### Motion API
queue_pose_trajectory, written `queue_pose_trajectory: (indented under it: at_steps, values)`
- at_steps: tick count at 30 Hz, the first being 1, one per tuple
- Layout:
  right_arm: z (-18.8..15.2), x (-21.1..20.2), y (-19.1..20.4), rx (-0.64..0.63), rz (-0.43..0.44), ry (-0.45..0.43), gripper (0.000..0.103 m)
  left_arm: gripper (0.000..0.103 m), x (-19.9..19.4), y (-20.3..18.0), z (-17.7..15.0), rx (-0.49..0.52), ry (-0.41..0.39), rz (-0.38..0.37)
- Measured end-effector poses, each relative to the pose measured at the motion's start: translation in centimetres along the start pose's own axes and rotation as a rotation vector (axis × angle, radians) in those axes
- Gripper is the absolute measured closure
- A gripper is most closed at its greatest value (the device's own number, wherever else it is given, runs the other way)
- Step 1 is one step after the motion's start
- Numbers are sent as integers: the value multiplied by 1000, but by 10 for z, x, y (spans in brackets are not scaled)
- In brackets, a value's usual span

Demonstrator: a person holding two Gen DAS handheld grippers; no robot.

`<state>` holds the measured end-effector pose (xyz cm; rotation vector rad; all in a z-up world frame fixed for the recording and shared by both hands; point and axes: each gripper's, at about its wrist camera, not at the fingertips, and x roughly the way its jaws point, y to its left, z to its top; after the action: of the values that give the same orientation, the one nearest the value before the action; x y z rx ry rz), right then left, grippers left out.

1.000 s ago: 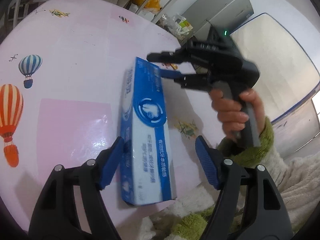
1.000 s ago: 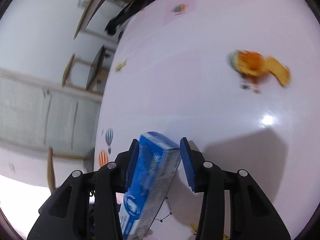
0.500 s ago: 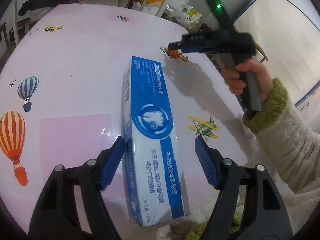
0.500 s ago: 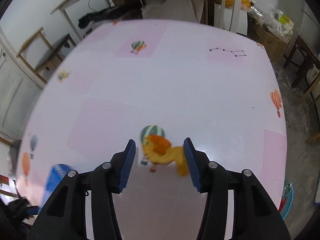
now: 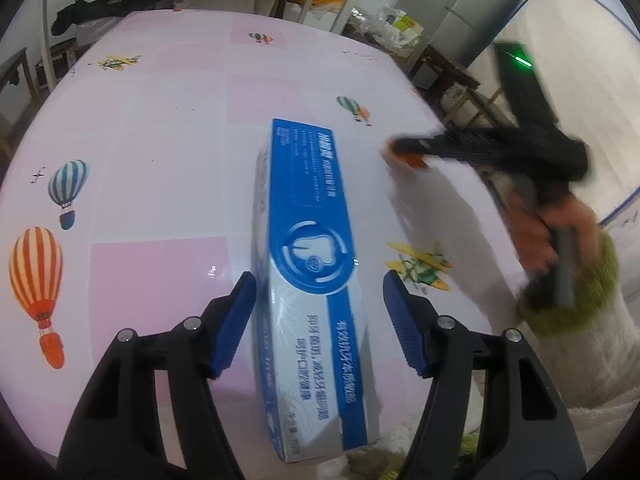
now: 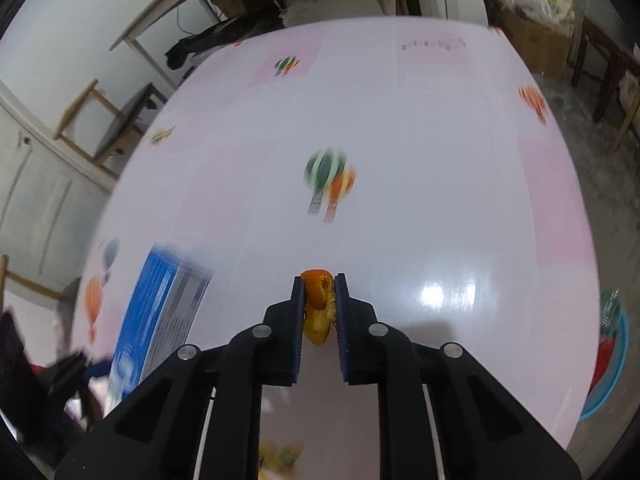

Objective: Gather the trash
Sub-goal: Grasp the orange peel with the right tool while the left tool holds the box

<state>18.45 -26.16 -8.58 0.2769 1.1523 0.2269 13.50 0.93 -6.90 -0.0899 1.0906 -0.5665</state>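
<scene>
Two gripper fingers of the right gripper (image 6: 318,307) pinch an orange peel (image 6: 317,304), curled and yellowish below, above the pink table (image 6: 420,152). Left gripper (image 5: 319,312) gapes wide around a blue toothpaste box (image 5: 308,264) lying flat there.

Orange peel (image 6: 318,304) pinched; toothpaste box (image 5: 312,272) flat

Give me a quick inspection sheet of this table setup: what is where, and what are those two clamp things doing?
Surface: pink tablecloth printed with balloons and planes.
Job's things: blue toothpaste box lying flat; orange peel.
Clutter: nothing seen on the table.
Grippers: left hand-held gripper open, straddling the box; right hand-held gripper shut on the peel.
Cables: nothing seen.
Surroundings: chairs, cardboard box, blue basin on the floor.
</scene>
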Motion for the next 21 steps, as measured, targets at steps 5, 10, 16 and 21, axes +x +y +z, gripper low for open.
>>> queue_pose_trajectory:
  at_steps: [5,10,16,21]
  values:
    - [-44,-13,11,-10,5,0,88,47,8,2,6,-4,15,66]
    - [-66,-15,20,-28,-8,-25,86,47,19,-3,13,18,39,124]
    - [-69,-18,20,-29,1,-32,80,56,23,-11,13,50,35,209]
    - [-78,-25,19,-61,2,-31,65,57,15,-21,1,53,55,217]
